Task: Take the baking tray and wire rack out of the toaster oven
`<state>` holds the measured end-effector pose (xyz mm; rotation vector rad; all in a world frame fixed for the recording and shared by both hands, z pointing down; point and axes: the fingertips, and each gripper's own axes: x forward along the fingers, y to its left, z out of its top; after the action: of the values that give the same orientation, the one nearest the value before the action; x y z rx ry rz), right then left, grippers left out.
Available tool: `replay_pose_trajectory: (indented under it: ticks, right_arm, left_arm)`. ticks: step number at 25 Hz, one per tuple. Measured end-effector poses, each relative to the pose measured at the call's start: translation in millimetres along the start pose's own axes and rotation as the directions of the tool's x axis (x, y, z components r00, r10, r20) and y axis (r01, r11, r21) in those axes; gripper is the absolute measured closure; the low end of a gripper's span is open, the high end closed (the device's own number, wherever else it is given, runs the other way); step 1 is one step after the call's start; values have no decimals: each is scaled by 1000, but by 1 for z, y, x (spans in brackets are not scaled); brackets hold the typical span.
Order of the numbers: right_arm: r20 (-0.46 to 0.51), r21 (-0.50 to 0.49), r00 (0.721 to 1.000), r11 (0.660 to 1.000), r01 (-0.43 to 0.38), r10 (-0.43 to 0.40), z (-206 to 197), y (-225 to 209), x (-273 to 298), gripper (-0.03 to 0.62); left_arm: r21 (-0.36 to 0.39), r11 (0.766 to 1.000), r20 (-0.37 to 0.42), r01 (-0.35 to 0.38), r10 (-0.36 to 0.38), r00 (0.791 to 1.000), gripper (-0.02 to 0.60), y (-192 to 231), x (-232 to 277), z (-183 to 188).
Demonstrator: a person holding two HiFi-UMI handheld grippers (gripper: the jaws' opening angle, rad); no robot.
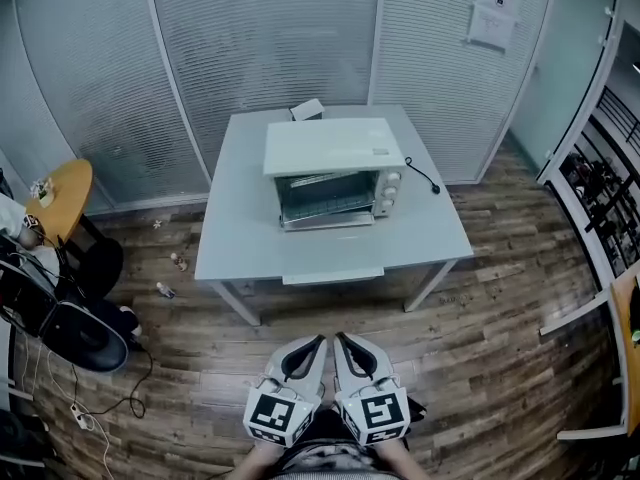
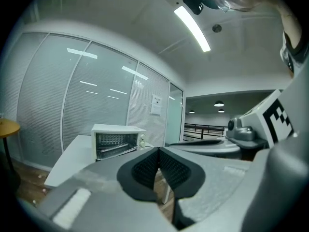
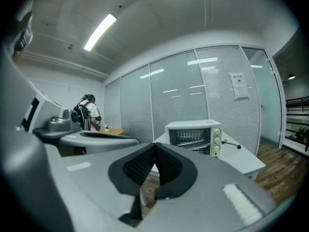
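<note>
A white toaster oven (image 1: 330, 171) stands on the grey table (image 1: 240, 228), its door folded down and its front open. Inside it I see a wire rack (image 1: 322, 181) above a baking tray (image 1: 328, 204). The oven (image 2: 117, 140) also shows far ahead in the left gripper view, and the oven (image 3: 194, 136) stands ahead in the right gripper view. My left gripper (image 1: 318, 342) and right gripper (image 1: 341, 340) hang side by side near my body, well short of the table. Both are shut with nothing between the pads.
A black power cord (image 1: 423, 176) trails from the oven's right side across the table. A round wooden table (image 1: 60, 200) and a dark chair (image 1: 85, 338) stand at the left. Railings (image 1: 610, 183) line the right. A person (image 3: 90, 112) stands far off.
</note>
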<state>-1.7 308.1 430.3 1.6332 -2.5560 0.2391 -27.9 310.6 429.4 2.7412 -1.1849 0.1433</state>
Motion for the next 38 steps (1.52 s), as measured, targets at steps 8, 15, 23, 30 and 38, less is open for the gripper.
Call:
replay_pose_trajectory:
  ticks: [8,15,23,30,38]
  right_arm:
    - [-24,19,999,1000,-23,24,-6,-12,15,592]
    - [-23,18,1000,1000,11,-11,0,-38,56,592]
    - [-15,31,999,999,40,-40,18,-72,127,592]
    - [-34,39,997,997,70,-68,20,-86,176,592]
    - [-38,57,997,996,65,-63,24,-80,222,592]
  left_arm:
    - [-15,1000,-3,-6,6,1000,580,6,18,-3]
    - [-17,1000,-11,15,-15,1000,580,38,56,1]
    - [6,999,0,53,-53,999,580,95,112,19]
    - [-8,996,-13,88,-88,996,580,132,144,21]
    - [-30,997,0,71,-71,998,580,177,150,24]
